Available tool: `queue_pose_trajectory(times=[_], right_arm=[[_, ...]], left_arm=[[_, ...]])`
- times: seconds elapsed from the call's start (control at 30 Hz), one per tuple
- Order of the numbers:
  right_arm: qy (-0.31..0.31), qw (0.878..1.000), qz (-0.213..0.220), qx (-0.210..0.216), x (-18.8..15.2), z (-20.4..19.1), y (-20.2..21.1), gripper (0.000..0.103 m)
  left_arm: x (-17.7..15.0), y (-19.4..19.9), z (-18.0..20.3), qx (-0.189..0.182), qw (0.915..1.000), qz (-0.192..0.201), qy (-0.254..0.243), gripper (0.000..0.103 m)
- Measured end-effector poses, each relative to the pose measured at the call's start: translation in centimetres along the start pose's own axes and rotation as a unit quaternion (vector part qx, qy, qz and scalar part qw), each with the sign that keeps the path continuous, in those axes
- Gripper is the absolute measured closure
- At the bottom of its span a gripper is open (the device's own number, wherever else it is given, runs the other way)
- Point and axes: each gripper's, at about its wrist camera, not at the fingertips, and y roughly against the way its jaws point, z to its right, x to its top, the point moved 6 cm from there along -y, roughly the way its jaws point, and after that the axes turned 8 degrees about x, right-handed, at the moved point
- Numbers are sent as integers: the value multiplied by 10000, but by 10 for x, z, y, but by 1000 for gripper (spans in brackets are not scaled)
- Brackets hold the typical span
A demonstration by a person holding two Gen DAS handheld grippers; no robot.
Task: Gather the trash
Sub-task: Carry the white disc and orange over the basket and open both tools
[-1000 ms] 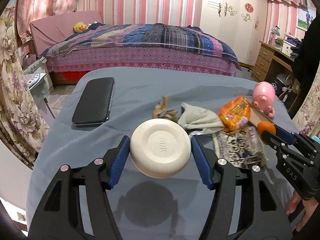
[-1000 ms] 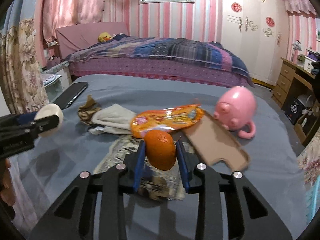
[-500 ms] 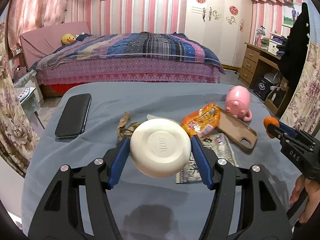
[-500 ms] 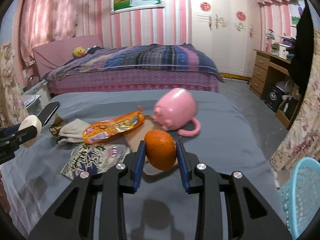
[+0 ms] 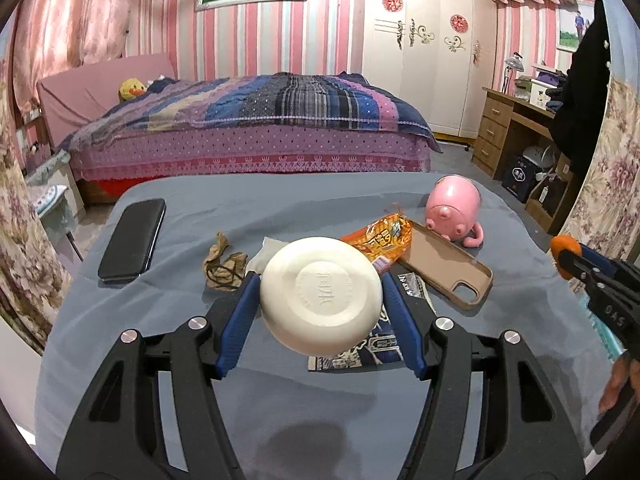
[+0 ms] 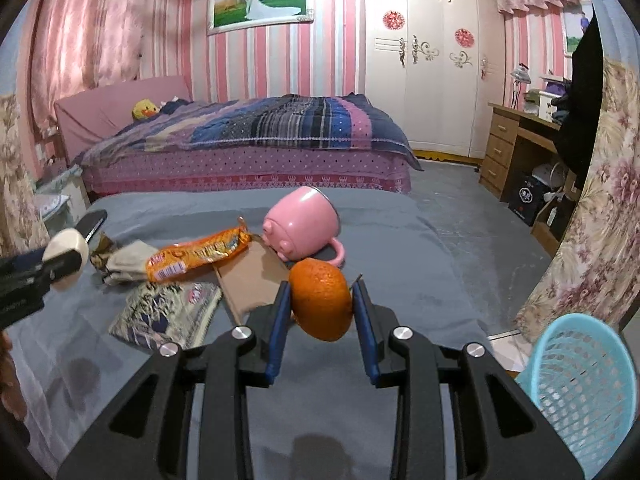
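Trash-wise, both hands are loaded right now. The right gripper [image 6: 320, 304] is clamped on an orange [image 6: 320, 305], held up off the grey table [image 6: 400, 240], and the blue mesh basket [image 6: 576, 384] sits low at the right, off the table edge. Looks like that's the bin, so my guess is the orange is about to go in. From what shows of it the basket looks empty, but I can't see the bottom.

The left gripper [image 5: 320, 304] is closed around a white round bowl-like thing [image 5: 320, 293], bottom facing the camera, also lifted clear of the table.

Still lying on the table: an orange snack wrapper [image 5: 380, 236], a dark printed packet [image 6: 168, 312] beside it, a crumpled brown scrap [image 5: 222, 266] and a pale wadded tissue [image 6: 126, 266] next to that. So I'd say most of the job is left.

Other stuff that probably isn't trash: a pink pig mug [image 5: 454, 210] tipped on its side, a brown phone case [image 5: 444, 266] touching the wrapper, and a black phone [image 5: 134, 244] well off to the left.
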Motion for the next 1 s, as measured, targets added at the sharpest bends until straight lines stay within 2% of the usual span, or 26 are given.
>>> queue_pose_trajectory(times=[0.13, 0.3, 0.5, 0.67, 0.83, 1.0], right_arm=[[-326, 9994, 131, 33, 3, 23, 15, 71], [-284, 9992, 220, -174, -2, 54, 40, 71], [-340, 9968, 240, -684, -10, 112, 75, 71], [-466, 9921, 312, -1123, -19, 160, 107, 71], [-451, 9864, 333, -1543, -32, 201, 131, 71], [-571, 9817, 358, -1779, -50, 232, 144, 71]], left_arm=[[2, 7, 14, -69, 9999, 106, -25, 42], [2, 21, 40, -106, 9994, 233, -214, 42], [10, 41, 81, -654, 9973, 339, -79, 42], [8, 47, 135, -941, 9940, 426, -361, 42], [3, 49, 192, -1347, 9893, 355, -429, 42], [-5, 55, 255, -1658, 9822, 475, -744, 42]])
